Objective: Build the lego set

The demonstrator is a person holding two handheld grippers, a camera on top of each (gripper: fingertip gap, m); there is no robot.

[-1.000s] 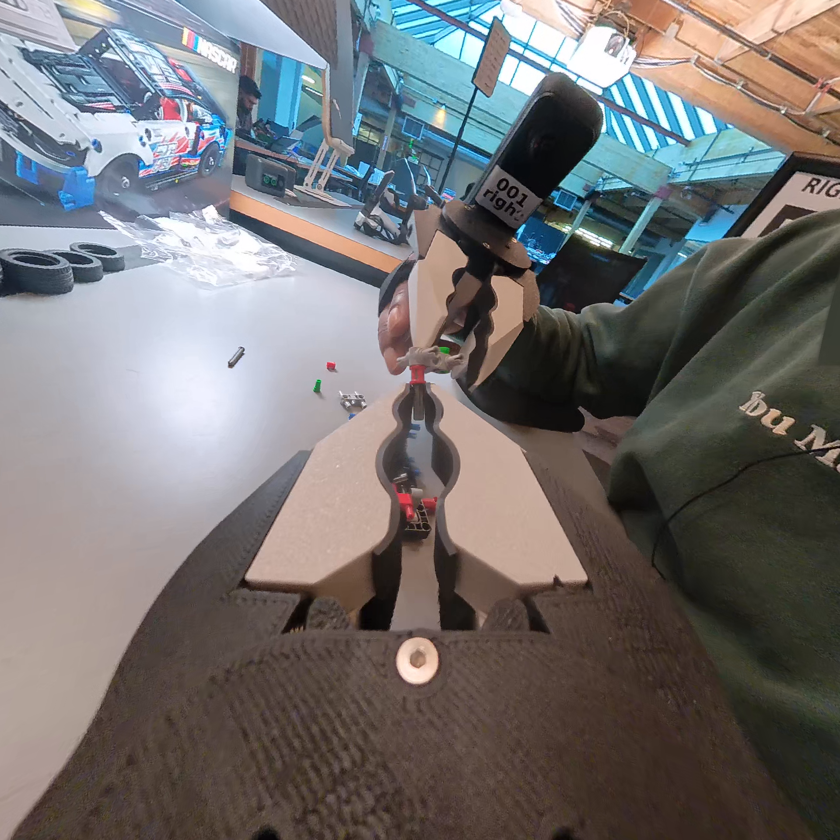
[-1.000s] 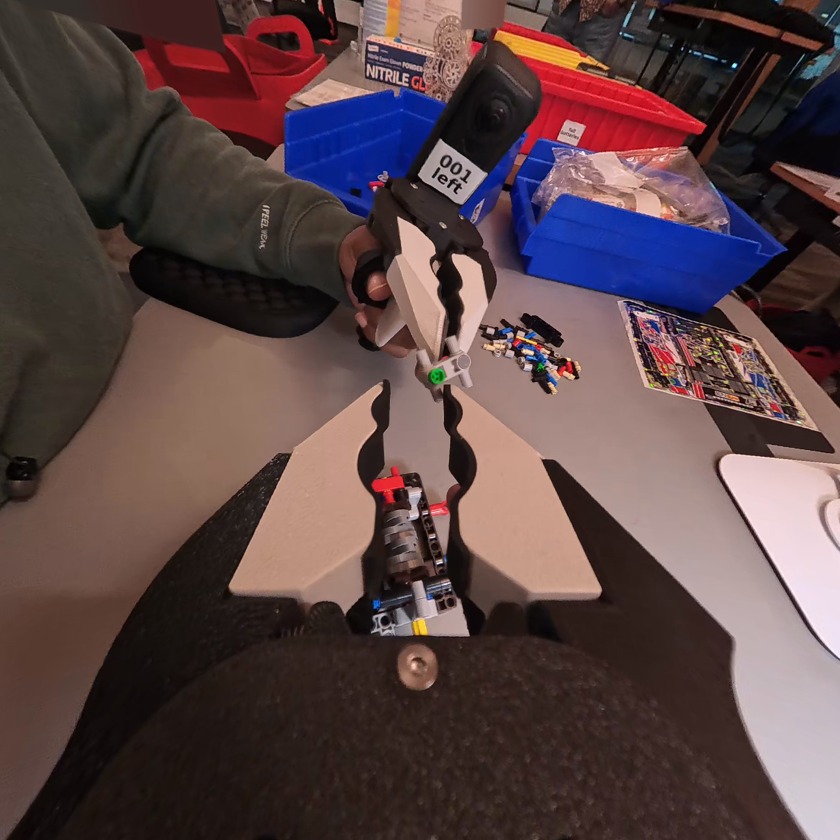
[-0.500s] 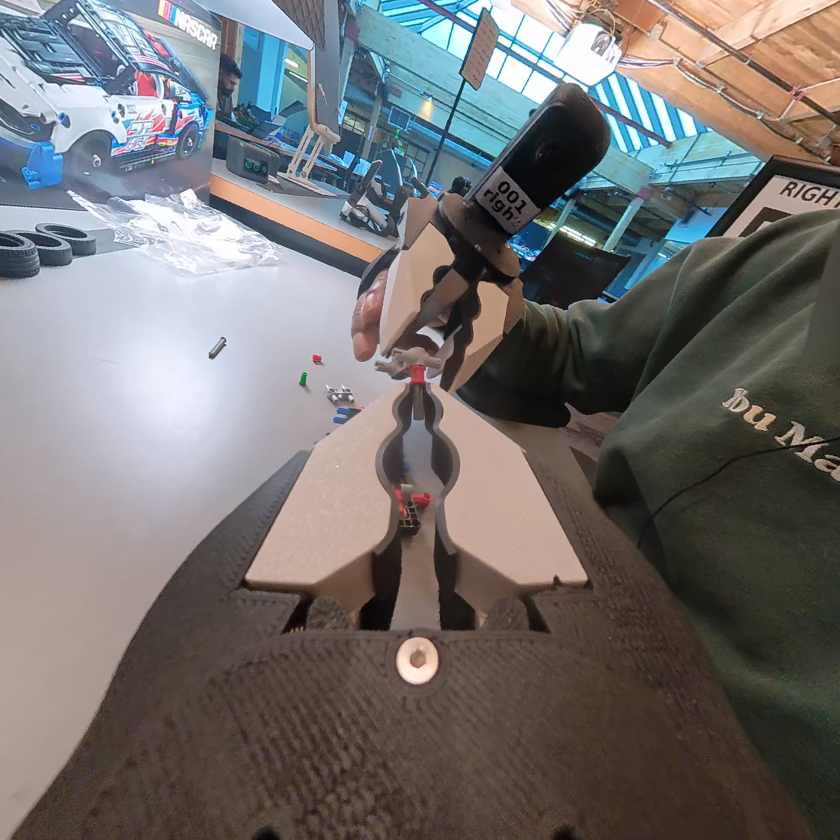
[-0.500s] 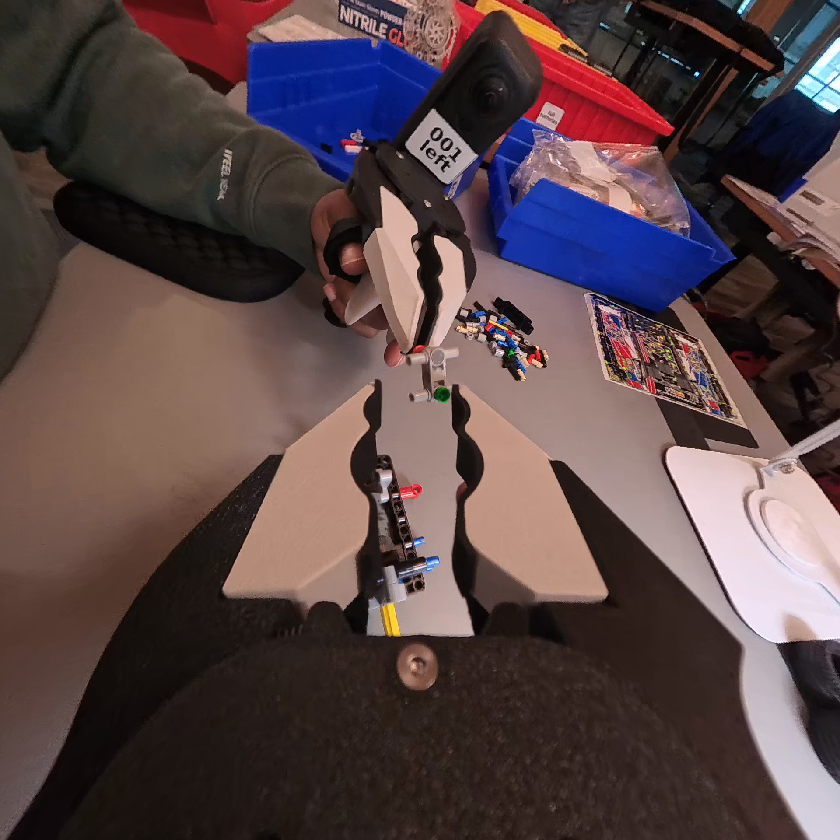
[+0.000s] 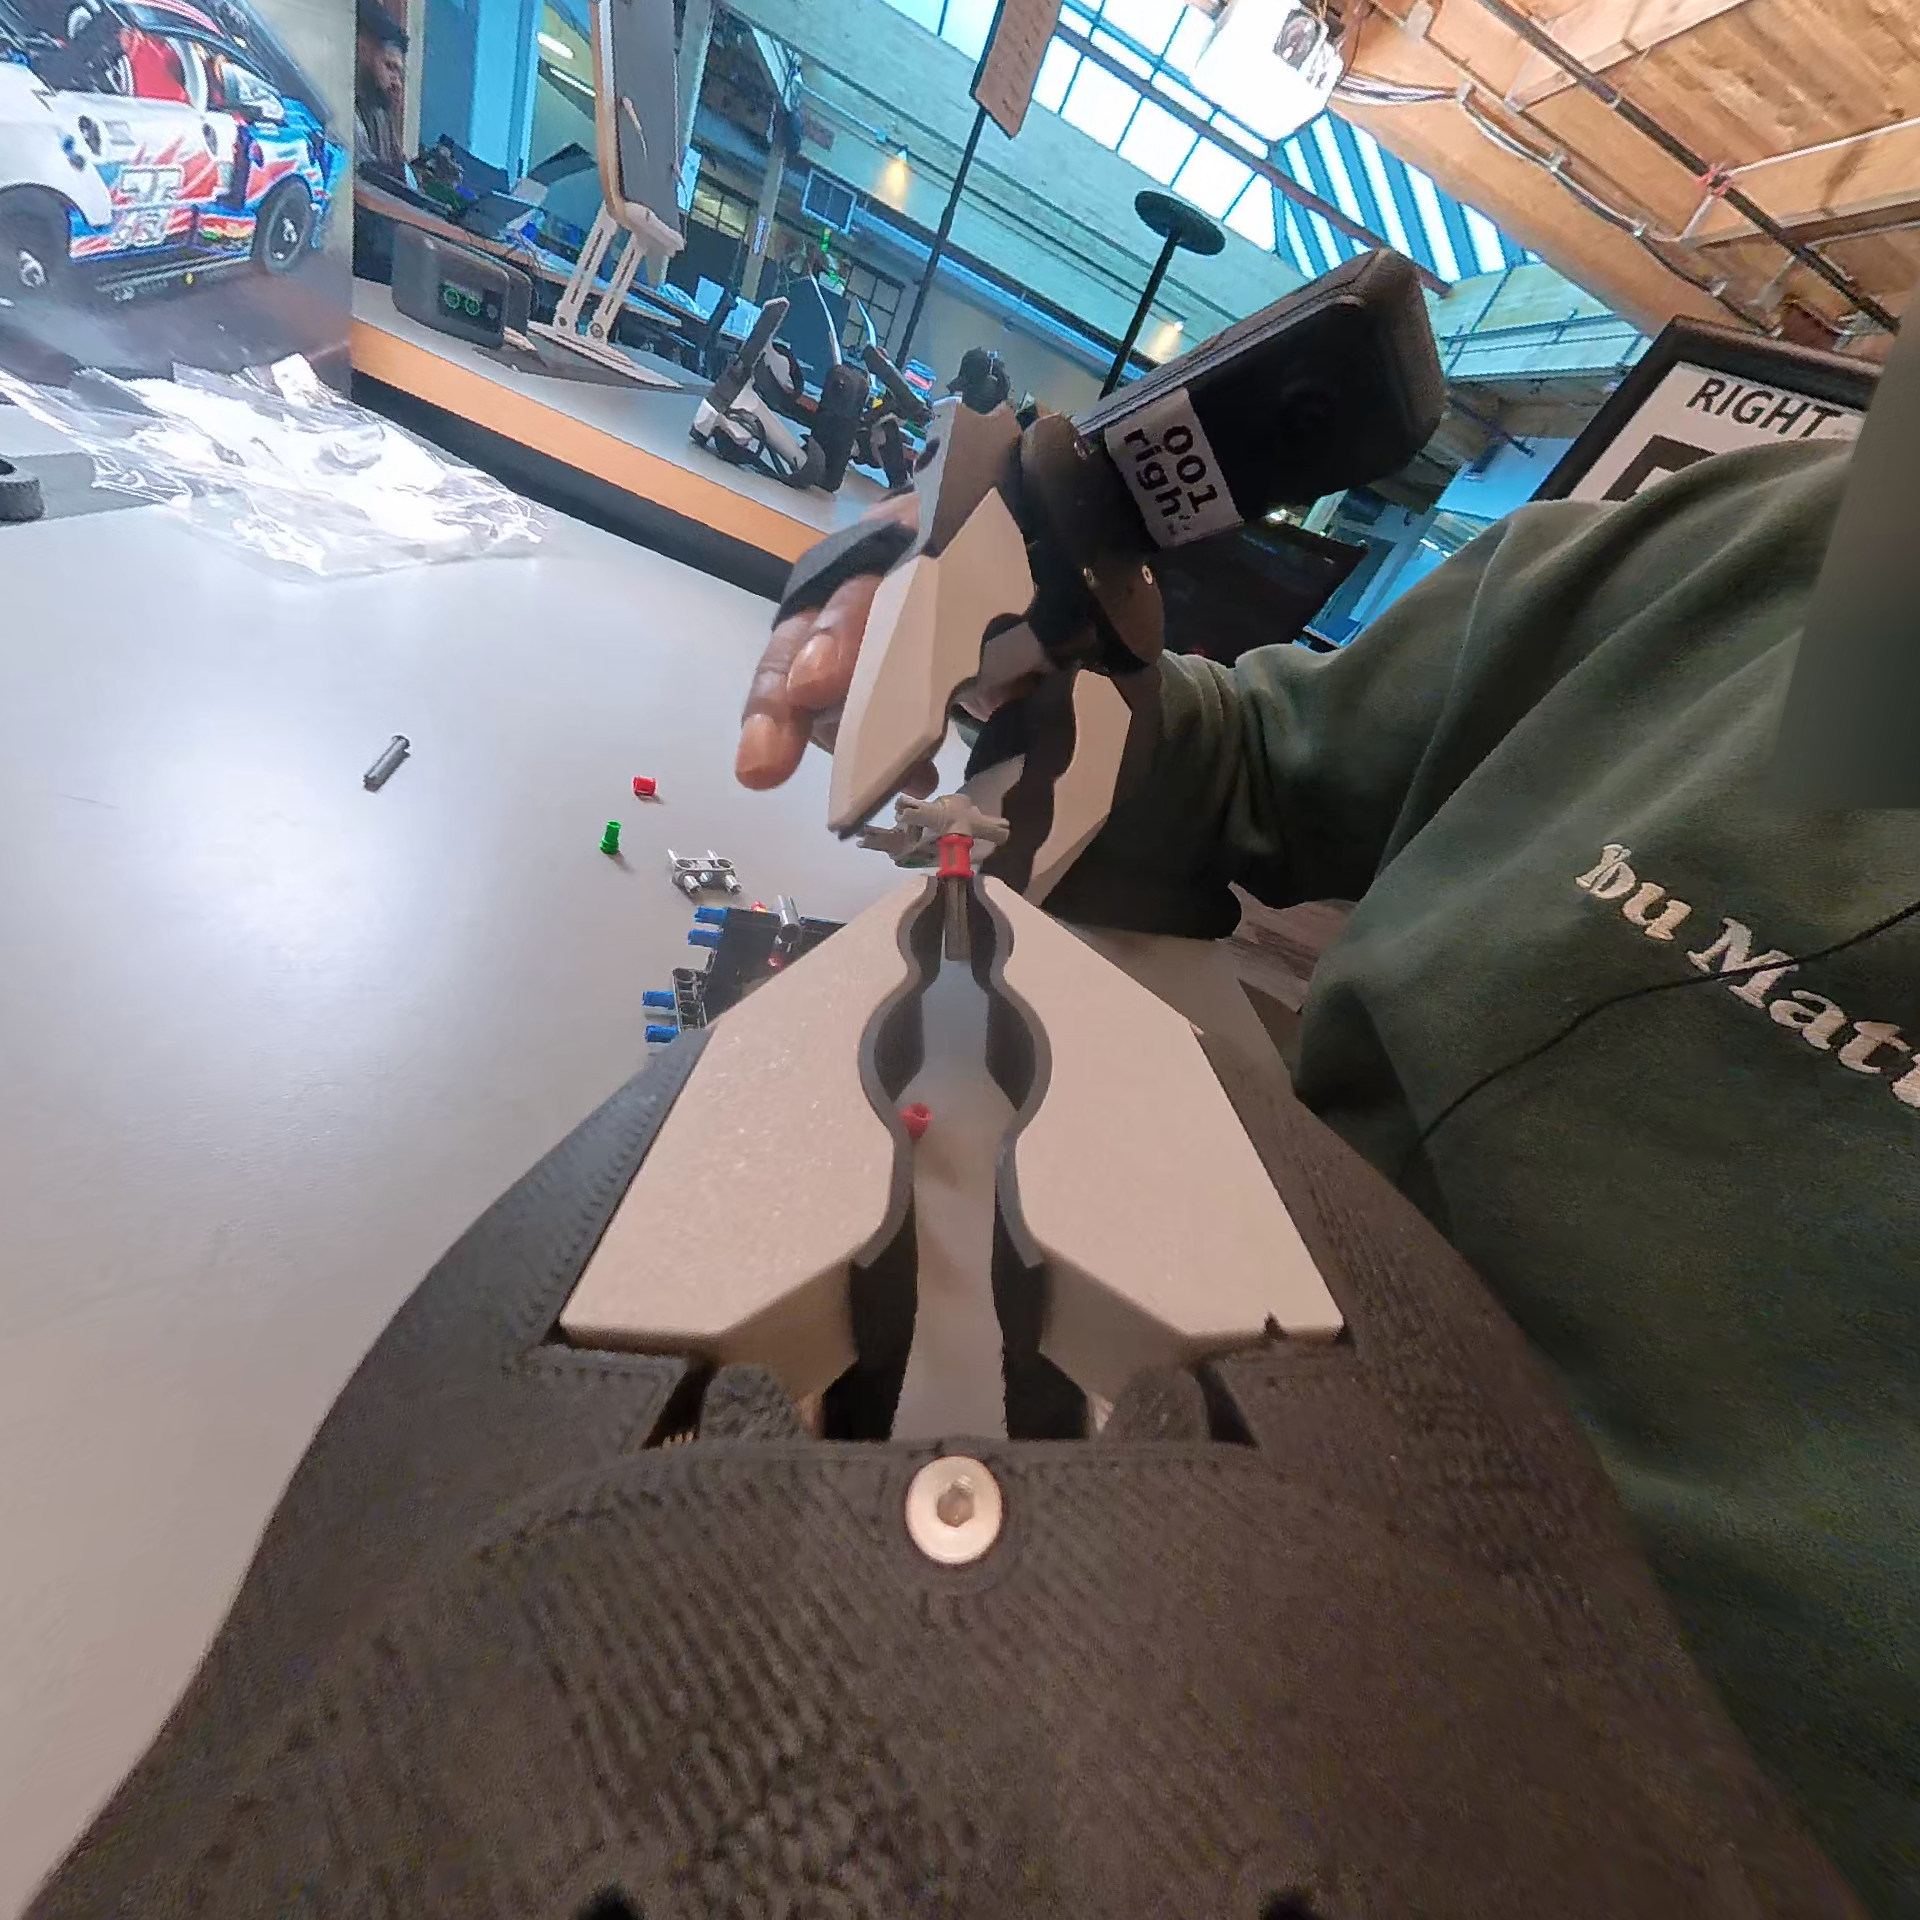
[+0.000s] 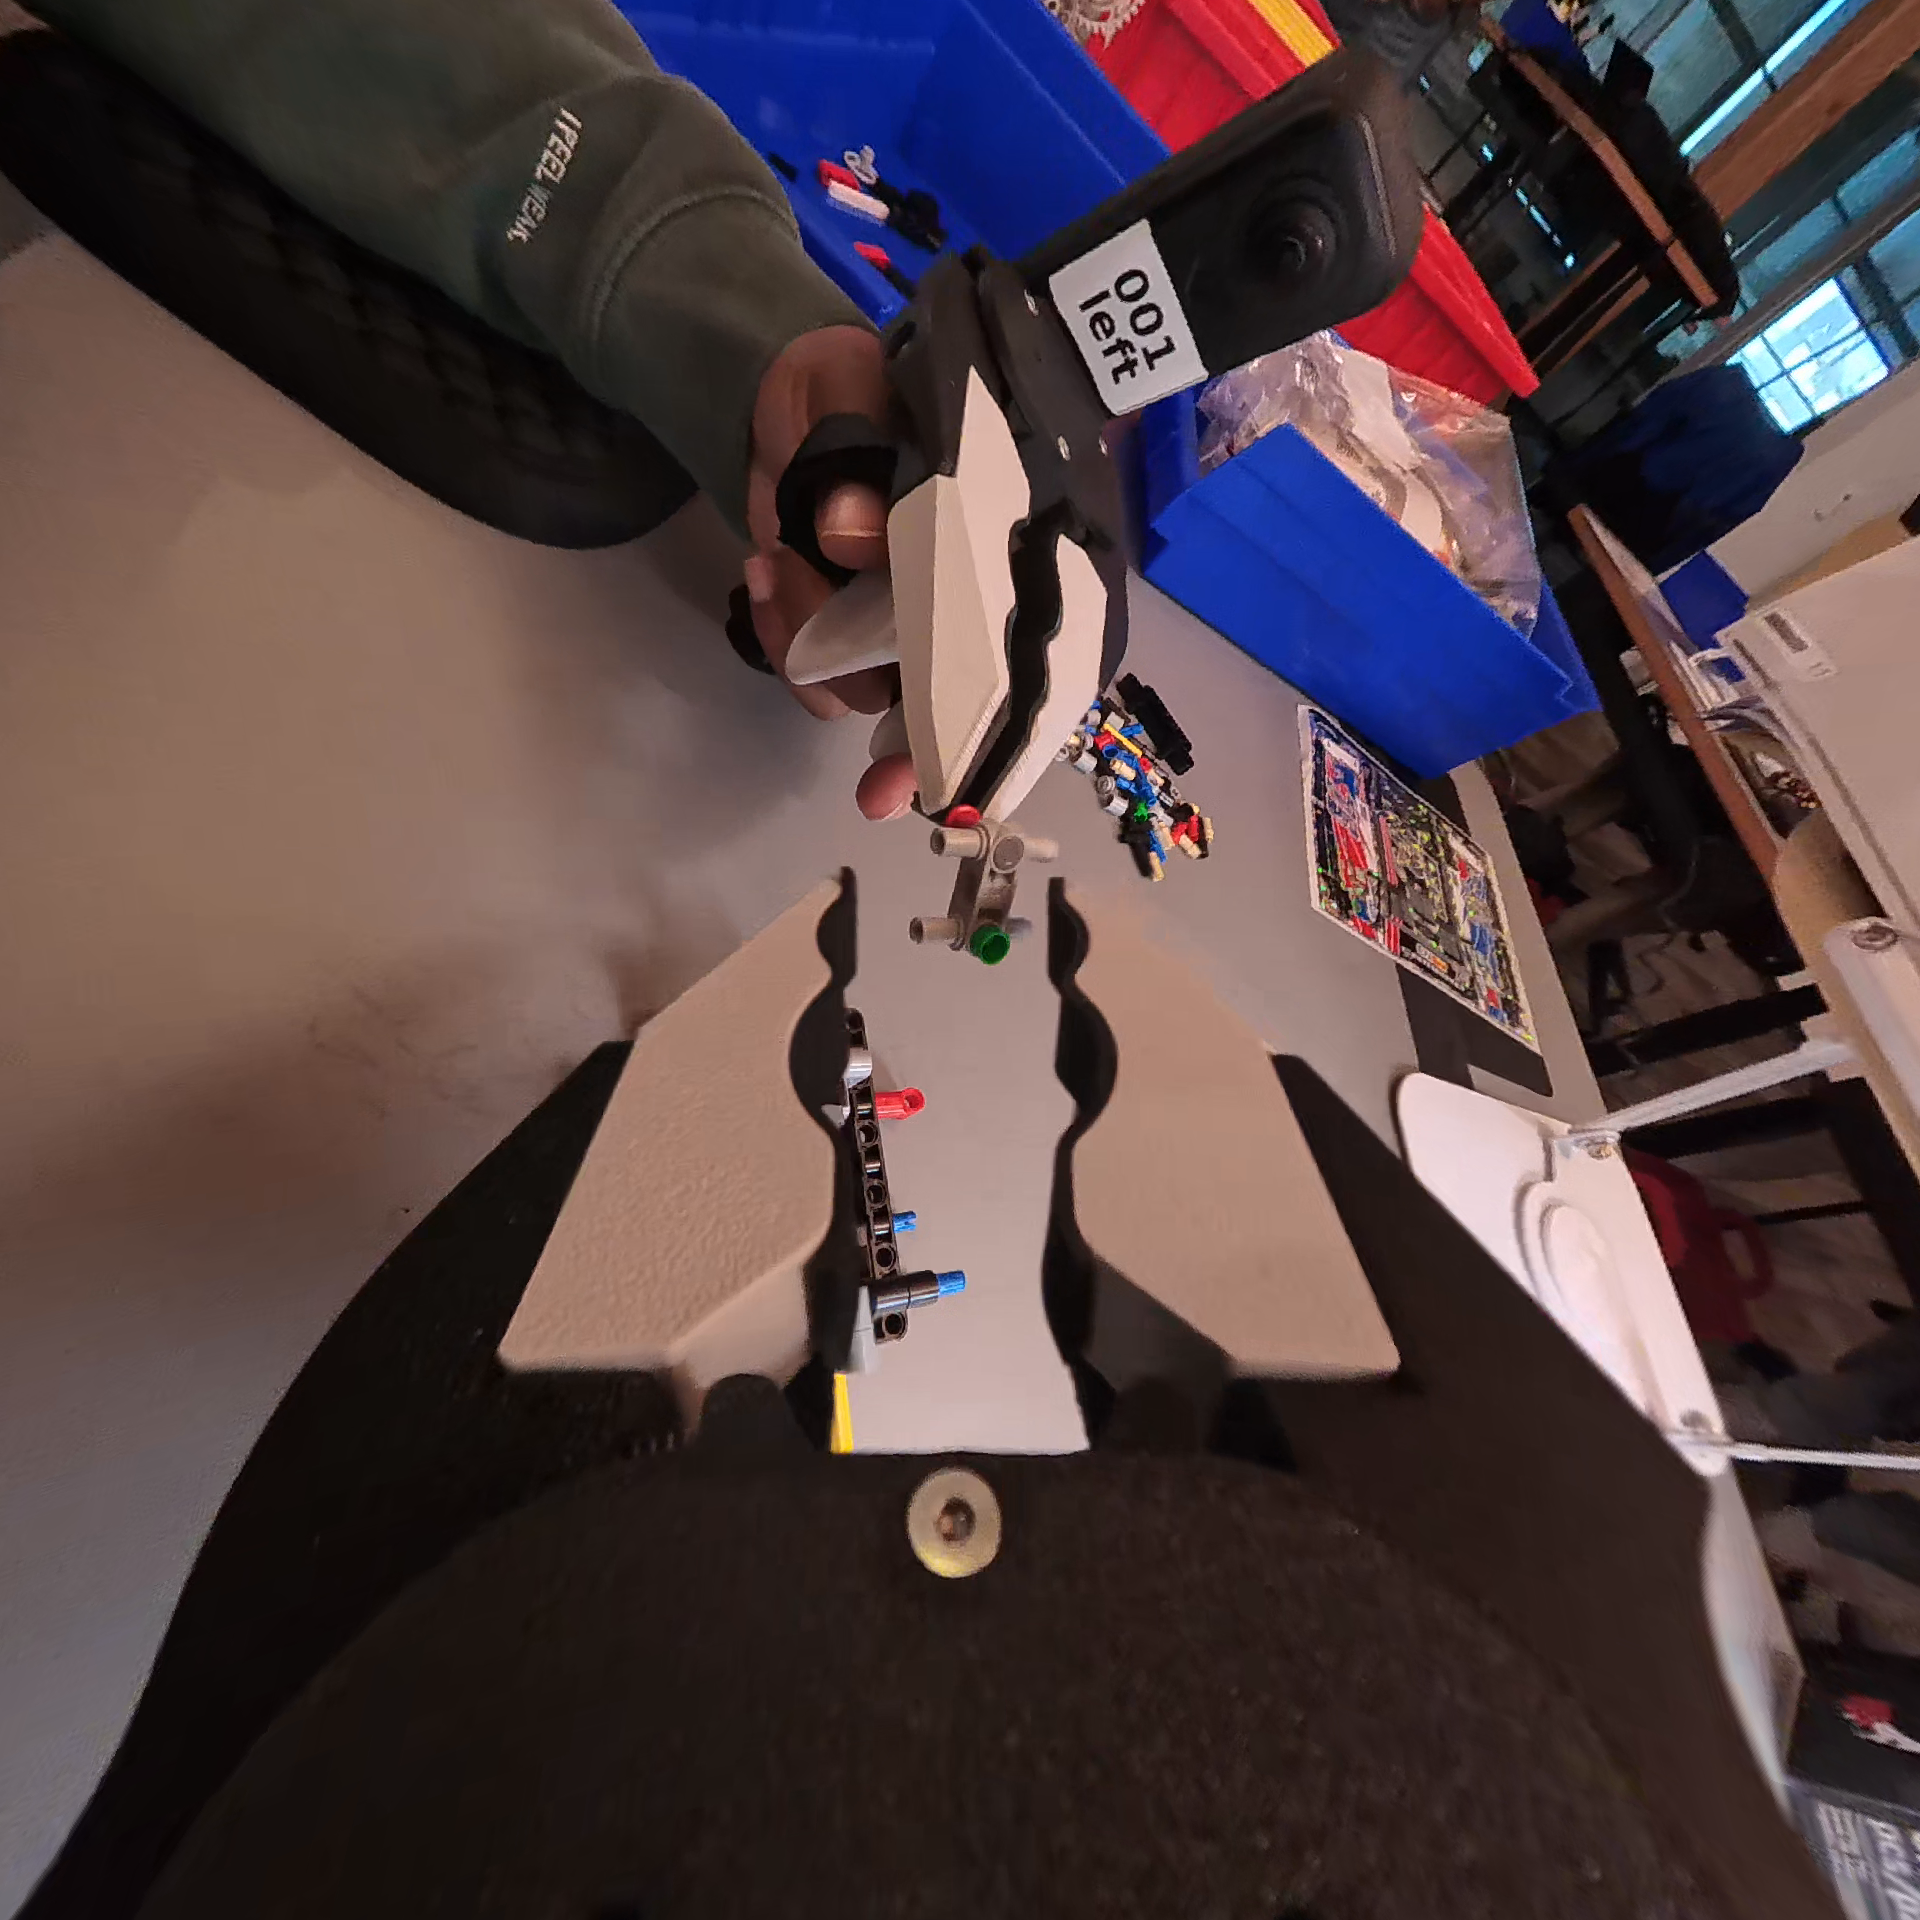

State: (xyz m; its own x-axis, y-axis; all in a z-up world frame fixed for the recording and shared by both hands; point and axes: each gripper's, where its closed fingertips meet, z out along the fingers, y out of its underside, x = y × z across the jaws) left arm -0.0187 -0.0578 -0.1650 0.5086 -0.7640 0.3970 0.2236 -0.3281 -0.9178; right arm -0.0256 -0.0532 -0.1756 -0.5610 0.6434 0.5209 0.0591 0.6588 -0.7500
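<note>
My left gripper [image 5: 953, 891] is shut on a short grey axle with a red bush, which carries a small grey connector piece [image 5: 940, 821]. In the right wrist view the left gripper [image 6: 961, 816] holds this grey connector piece [image 6: 977, 883] in the air, with a green pin [image 6: 989, 943] at its lower end. My right gripper [image 6: 948, 883] is open, and its tips flank the piece without touching it. It also shows in the left wrist view [image 5: 940, 847]. A black beam assembly [image 6: 873, 1174] with red and blue pins lies on the table below, and shows in the left wrist view [image 5: 727, 945].
A pile of loose parts [image 6: 1138, 769], a sticker sheet [image 6: 1413, 862], blue bins [image 6: 1351, 582] and a white stand base [image 6: 1558, 1247] lie beyond. A grey pin [image 5: 387, 762], a red bush [image 5: 645, 787], a green pin [image 5: 611, 836], a plastic bag [image 5: 291, 488] and the set box [image 5: 156, 156] are to the left. Both grippers' tips are close together, under 4 cm apart.
Both grippers have tilted and rolled. The grey connector piece has turned so its green-pin end hangs between my right gripper's tips. The left stays shut and the right stays open.
</note>
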